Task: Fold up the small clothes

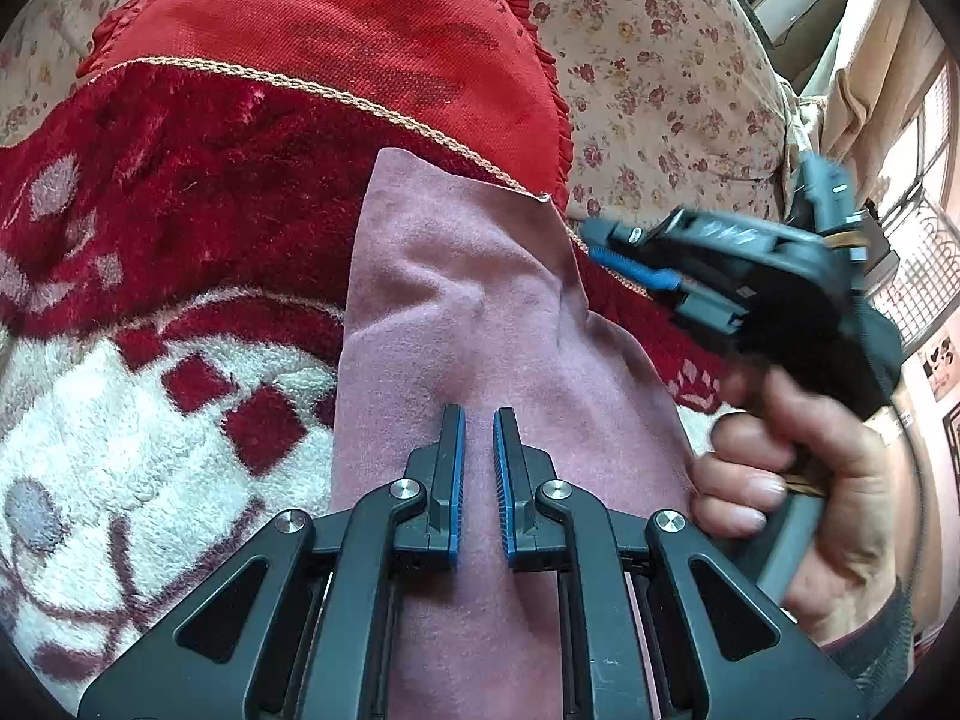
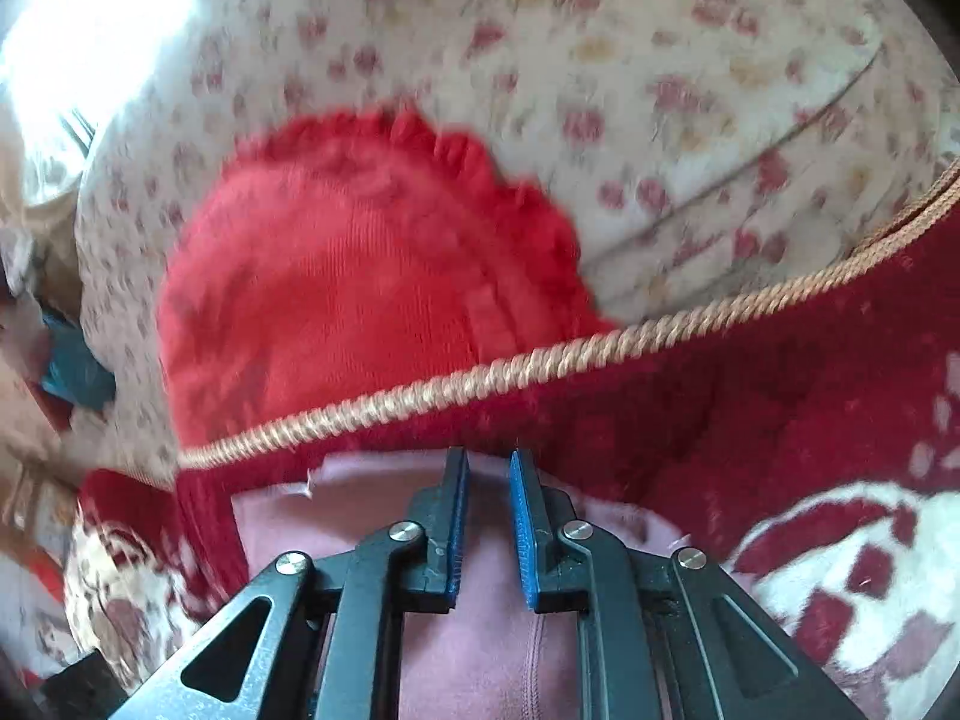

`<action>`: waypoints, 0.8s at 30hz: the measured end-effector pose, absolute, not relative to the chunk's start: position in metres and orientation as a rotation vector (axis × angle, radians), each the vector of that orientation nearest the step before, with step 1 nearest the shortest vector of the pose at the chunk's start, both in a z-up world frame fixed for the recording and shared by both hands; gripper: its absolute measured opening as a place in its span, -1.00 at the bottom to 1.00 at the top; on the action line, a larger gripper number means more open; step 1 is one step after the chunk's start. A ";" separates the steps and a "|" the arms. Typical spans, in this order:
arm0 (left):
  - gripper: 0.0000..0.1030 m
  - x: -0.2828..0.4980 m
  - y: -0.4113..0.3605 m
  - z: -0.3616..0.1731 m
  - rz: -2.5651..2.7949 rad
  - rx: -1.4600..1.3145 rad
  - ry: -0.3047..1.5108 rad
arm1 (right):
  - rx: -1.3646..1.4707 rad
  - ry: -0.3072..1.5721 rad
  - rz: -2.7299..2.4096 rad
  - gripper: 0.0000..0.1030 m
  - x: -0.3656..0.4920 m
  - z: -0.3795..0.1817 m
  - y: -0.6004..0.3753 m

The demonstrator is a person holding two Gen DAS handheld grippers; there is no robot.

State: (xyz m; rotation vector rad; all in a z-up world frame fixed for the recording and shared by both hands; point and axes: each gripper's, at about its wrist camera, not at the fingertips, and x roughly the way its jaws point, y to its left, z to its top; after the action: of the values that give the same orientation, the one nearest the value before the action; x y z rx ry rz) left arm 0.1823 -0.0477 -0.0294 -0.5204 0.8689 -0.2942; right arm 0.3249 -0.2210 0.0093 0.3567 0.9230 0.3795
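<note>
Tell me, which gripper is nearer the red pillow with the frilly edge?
Right. The right gripper hovers at the far end of the pink cloth, just short of the red pillow. The left gripper sits over the cloth's near part, farther back.

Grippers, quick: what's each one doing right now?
Left gripper: shut over the pink cloth; grip unclear.
Right gripper: slightly open, holding nothing.

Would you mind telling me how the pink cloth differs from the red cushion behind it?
The pink cloth is pale, dusty pink; the red cushion is bright red. The cloth is thin and flat with soft creases; the cushion is plump. The cloth's edges look plain, while the cushion has a ruffled trim. The cloth lies on the patterned blanket; the cushion sits beyond the blanket's braided edge. Both are plain, unpatterned fabric.
</note>
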 end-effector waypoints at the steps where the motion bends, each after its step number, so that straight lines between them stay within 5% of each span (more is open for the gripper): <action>1: -0.83 0.182 -0.048 -0.030 -0.293 -0.522 0.869 | 0.358 0.927 0.428 -0.75 0.323 0.013 -0.216; 11: -0.82 0.186 -0.050 -0.029 -0.289 -0.508 0.885 | 0.434 0.825 0.372 -0.73 0.313 0.040 -0.237; 18: -0.81 0.190 -0.047 -0.030 -0.300 -0.545 0.903 | -0.007 1.077 0.424 -0.73 0.264 0.001 -0.232; 21: -0.81 0.190 -0.050 -0.029 -0.304 -0.519 0.904 | 0.095 1.088 0.331 -0.79 0.262 -0.008 -0.265; 24: -0.54 0.190 -0.055 -0.025 -0.328 -0.483 0.895 | 0.083 1.001 0.240 -0.74 0.238 0.022 -0.283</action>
State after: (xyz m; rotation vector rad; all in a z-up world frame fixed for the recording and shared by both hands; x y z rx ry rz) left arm 0.1900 -0.0554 -0.0255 -0.4834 0.8949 -0.3279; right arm 0.2375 -0.2829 0.0217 0.0831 1.0009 0.2401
